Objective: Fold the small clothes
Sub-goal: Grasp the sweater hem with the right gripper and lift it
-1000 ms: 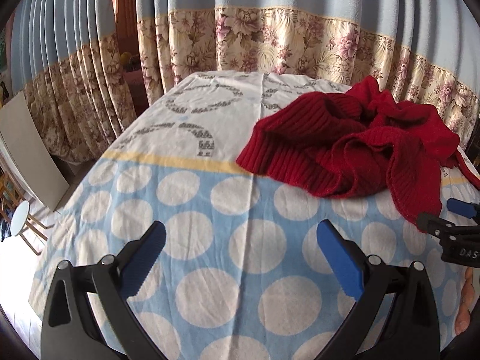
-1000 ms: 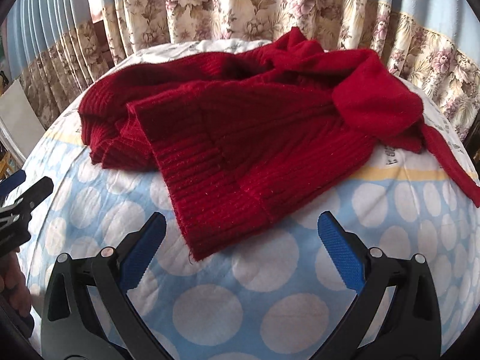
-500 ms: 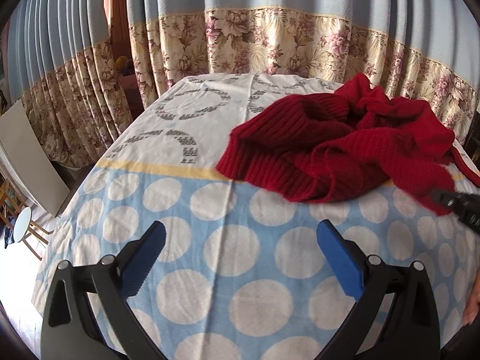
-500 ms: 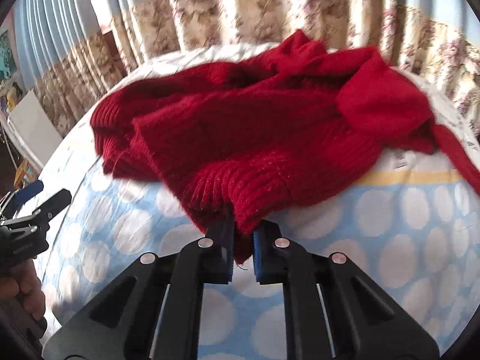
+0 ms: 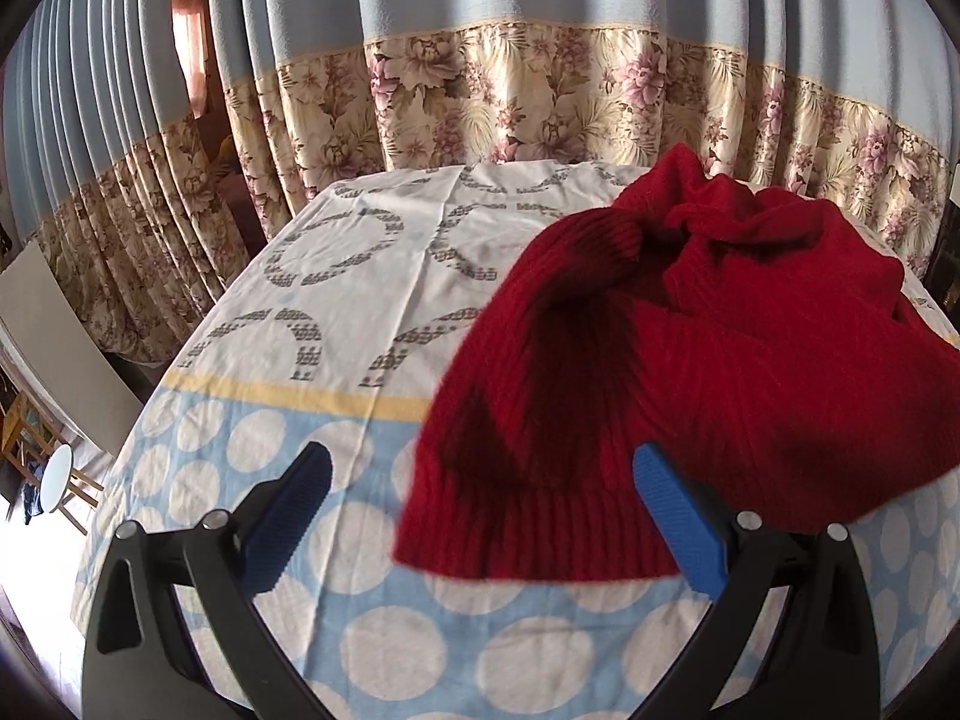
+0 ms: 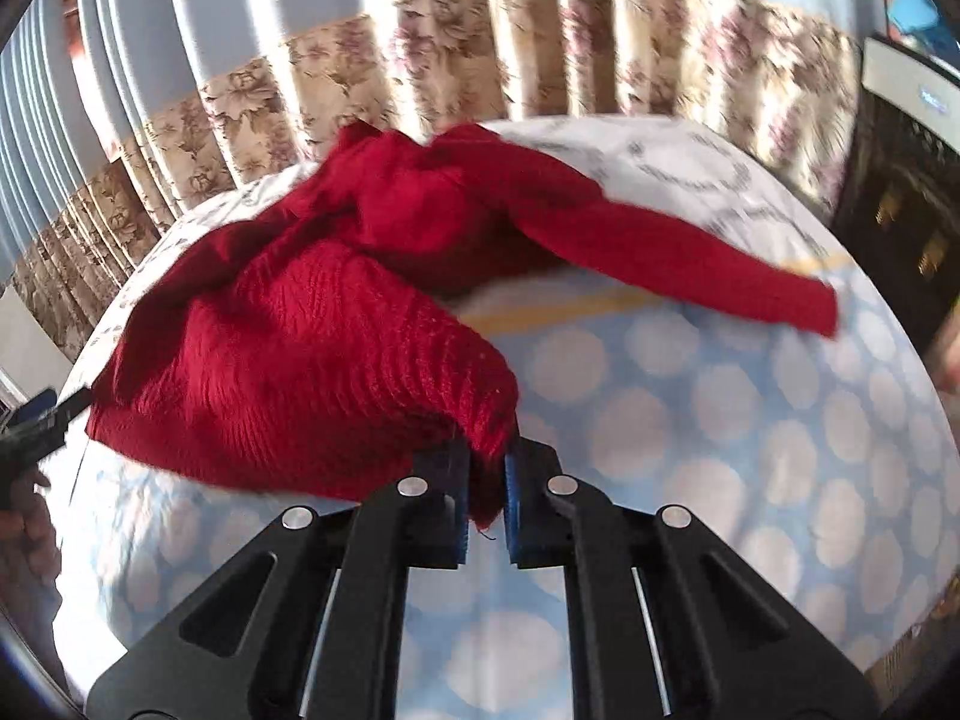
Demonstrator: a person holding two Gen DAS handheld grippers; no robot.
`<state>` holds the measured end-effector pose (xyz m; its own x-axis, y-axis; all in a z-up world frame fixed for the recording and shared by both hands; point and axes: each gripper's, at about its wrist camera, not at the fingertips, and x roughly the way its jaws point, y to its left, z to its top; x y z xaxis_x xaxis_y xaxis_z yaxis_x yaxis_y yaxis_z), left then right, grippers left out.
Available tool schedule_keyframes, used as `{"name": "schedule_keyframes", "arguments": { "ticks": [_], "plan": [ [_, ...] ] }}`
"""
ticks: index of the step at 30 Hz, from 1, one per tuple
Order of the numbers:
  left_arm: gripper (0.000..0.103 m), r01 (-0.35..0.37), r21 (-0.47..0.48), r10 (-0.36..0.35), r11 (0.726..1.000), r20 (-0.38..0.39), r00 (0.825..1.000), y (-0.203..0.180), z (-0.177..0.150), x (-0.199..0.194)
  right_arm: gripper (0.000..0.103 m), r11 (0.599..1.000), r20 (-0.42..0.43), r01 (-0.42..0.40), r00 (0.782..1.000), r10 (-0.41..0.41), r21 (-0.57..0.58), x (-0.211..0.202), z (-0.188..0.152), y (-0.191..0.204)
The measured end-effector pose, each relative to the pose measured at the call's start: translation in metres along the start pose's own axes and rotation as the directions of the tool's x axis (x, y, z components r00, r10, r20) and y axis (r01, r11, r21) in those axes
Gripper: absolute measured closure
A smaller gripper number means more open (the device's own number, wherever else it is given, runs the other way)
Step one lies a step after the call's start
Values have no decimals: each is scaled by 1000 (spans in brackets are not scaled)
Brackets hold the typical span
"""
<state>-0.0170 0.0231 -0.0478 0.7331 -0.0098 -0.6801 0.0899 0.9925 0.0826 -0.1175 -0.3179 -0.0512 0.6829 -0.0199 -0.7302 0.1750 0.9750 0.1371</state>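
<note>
A red knit sweater lies crumpled on the bed, its ribbed hem lifted toward me. My right gripper is shut on a corner of the sweater's hem and holds it above the sheet; one sleeve trails out to the right. My left gripper is open and empty, its blue pads either side of the hem's left part, with the hem hanging just beyond them. The left gripper also shows at the left edge of the right wrist view.
The bed is covered by a sheet with white dots on blue, a yellow stripe and a white patterned part. Floral and blue curtains hang behind. A dark cabinet stands at the right, a stool on the floor at the left.
My right gripper has lifted and pulled the clamped hem toward me and to the right, spreading the sweater. The hem now hangs in front of my left gripper, which stays open.
</note>
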Motion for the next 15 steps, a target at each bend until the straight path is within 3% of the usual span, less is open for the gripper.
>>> {"name": "schedule_keyframes", "arguments": {
  "ticks": [3,8,13,15],
  "plan": [
    [2,-30,27,30,999,-10,999,-7,1,4,95,1000,-10,22,1000,-22,8,-12,-9,-18],
    [2,-29,37,32,999,-89,995,-4,-11,29,95,999,-37,17,999,-16,27,-13,-18,-33],
    [3,23,0,-22,1000,-137,990,5,-23,45,94,1000,-23,11,1000,-10,25,-8,-14,-24],
    [29,52,8,-51,999,-127,991,1,-25,46,94,999,-13,7,1000,-7,33,-9,-12,-24]
  ]
}}
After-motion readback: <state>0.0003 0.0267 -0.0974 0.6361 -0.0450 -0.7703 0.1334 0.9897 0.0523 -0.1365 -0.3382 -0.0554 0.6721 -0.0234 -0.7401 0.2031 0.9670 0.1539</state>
